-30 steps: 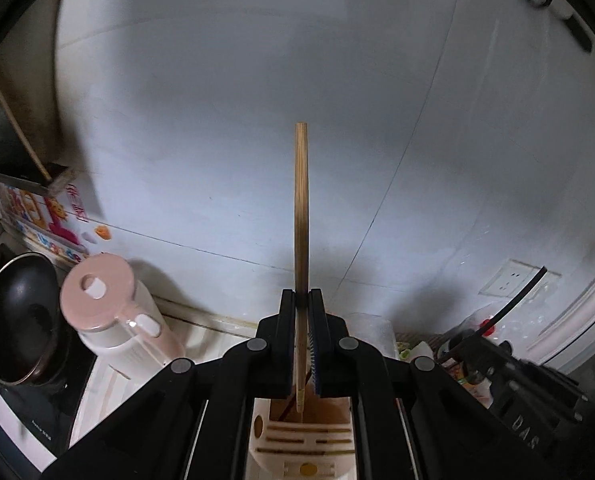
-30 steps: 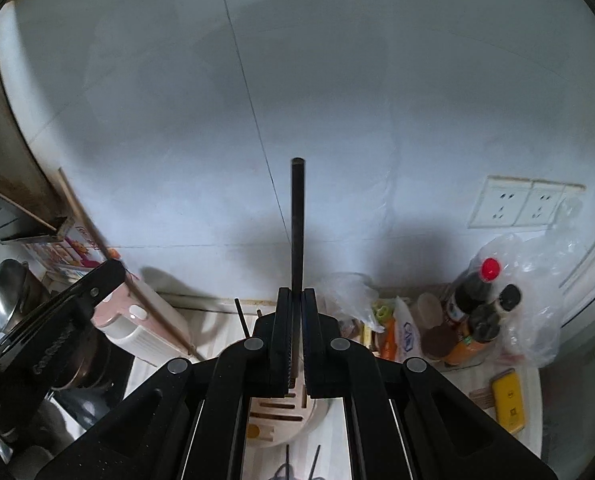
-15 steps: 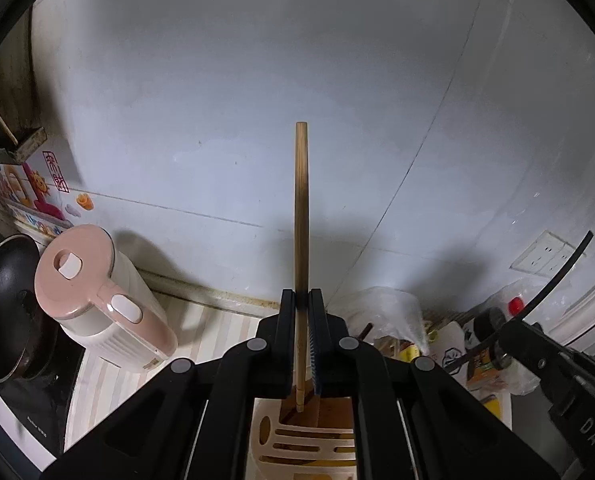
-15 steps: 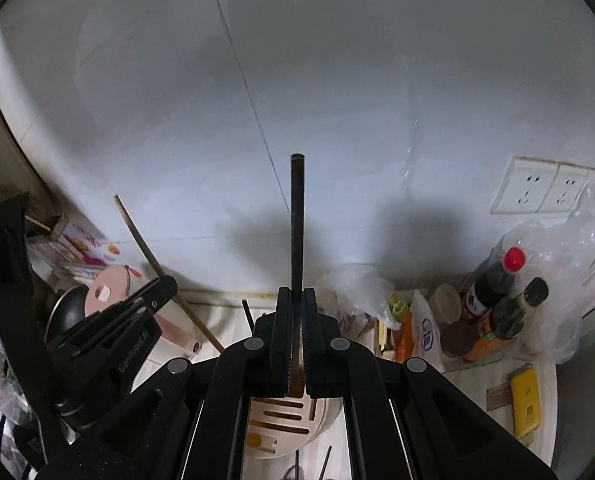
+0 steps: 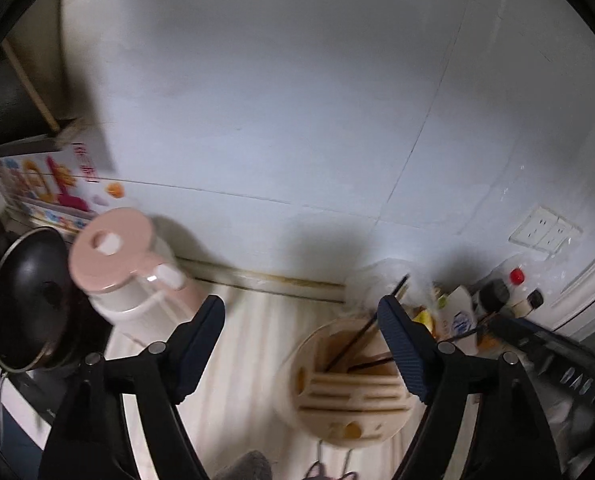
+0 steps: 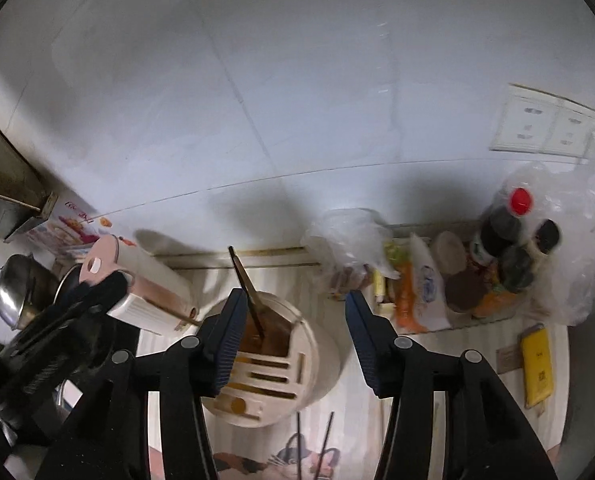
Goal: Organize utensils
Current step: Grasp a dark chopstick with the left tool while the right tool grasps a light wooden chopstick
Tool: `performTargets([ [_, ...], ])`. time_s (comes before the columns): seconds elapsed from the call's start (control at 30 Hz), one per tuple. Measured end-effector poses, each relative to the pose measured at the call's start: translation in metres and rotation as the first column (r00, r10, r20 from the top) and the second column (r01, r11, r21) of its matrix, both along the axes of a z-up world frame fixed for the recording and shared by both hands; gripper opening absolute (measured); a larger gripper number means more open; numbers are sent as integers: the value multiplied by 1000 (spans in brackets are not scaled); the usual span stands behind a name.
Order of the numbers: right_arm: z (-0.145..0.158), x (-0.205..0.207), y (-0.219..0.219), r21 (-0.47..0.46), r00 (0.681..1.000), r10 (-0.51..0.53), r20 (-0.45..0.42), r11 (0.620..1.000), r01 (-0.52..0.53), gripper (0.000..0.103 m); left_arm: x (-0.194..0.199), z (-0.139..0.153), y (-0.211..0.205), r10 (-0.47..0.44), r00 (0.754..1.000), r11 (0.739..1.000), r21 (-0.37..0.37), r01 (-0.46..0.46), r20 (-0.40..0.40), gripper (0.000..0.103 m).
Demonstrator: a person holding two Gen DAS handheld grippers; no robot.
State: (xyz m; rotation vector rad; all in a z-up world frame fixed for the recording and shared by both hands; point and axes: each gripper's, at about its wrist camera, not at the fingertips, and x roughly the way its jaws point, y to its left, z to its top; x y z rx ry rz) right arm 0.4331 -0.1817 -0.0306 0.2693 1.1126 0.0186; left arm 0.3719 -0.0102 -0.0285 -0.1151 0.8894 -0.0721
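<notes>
left gripper (image 5: 301, 312) jaws just opened, spread, empty | right gripper (image 6: 293, 304) likewise | round cream slotted holder (image 6: 309, 344) below both | slim dark chopstick (image 6: 246, 292) upright inside

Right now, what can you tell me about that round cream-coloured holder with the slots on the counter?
The utensil holder is a round, cream tub that looks like plastic, standing upright on the pale striped counter. Its top has a row of long narrow slots, a few small orange-brown openings near the front edge, and one deep brown-stained compartment at the back. Chopsticks, some dark and some wooden, stand slanted in that compartment, leaning on its rim. Neither gripper touches it.
</notes>
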Motion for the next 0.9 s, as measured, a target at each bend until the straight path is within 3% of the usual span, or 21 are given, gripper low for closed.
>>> performTargets([
  [0.1, -2, -26, -17, -12, 998, -57, 20, 998, 57, 65, -27, -15, 10, 34, 999, 998, 44, -34, -3, 103],
  [0.23, -18, -62, -39, -23, 992, -116, 39, 993, 117, 78, -57, -48, 13, 33, 999, 996, 82, -29, -44, 103],
  [0.33, -44, -86, -48, -43, 989, -146, 17, 988, 147, 78, -75, -87, 10, 27, 993, 993, 118, -14, -113, 103],
  [0.47, -92, -112, -62, -34, 981, -177, -79, 984, 175, 78, -92, -141, 0, 17, 977, 991, 136, 12, -211, 103],
  [0.5, -108, -120, -65, -30, 977, -180, -112, 984, 177, 72, -97, -153, -5, 13, 972, 990, 141, 21, -235, 103],
  [0.63, -159, -140, -69, -19, 961, -155, -230, 988, 155, 17, -108, -205, -27, -32, 940, 993, 97, 69, -341, 101],
  [0.67, -169, -144, -72, -19, 956, -157, -248, 987, 158, 11, -109, -217, -34, -50, 929, 993, 81, 85, -367, 101],
  [0.7, -182, -150, -74, -32, 949, -160, -272, 987, 157, 9, -110, -234, -43, -79, 907, 993, 50, 109, -413, 96],
  [0.73, -189, -154, -76, -38, 944, -162, -287, 987, 158, 9, -109, -245, -51, -96, 893, 992, 37, 124, -440, 81],
  [0.8, -204, -161, -82, -42, 931, -168, -324, 986, 163, 9, -108, -273, -66, -135, 849, 986, 15, 165, -510, 66],
  [0.83, -211, -164, -86, -47, 925, -169, -339, 986, 163, 9, -107, -282, -71, -142, 838, 984, 17, 178, -527, 55],
  [0.9, -223, -169, -91, -54, 916, -167, -366, 986, 158, 9, -106, -298, -81, -150, 824, 979, 37, 202, -547, 44],
])
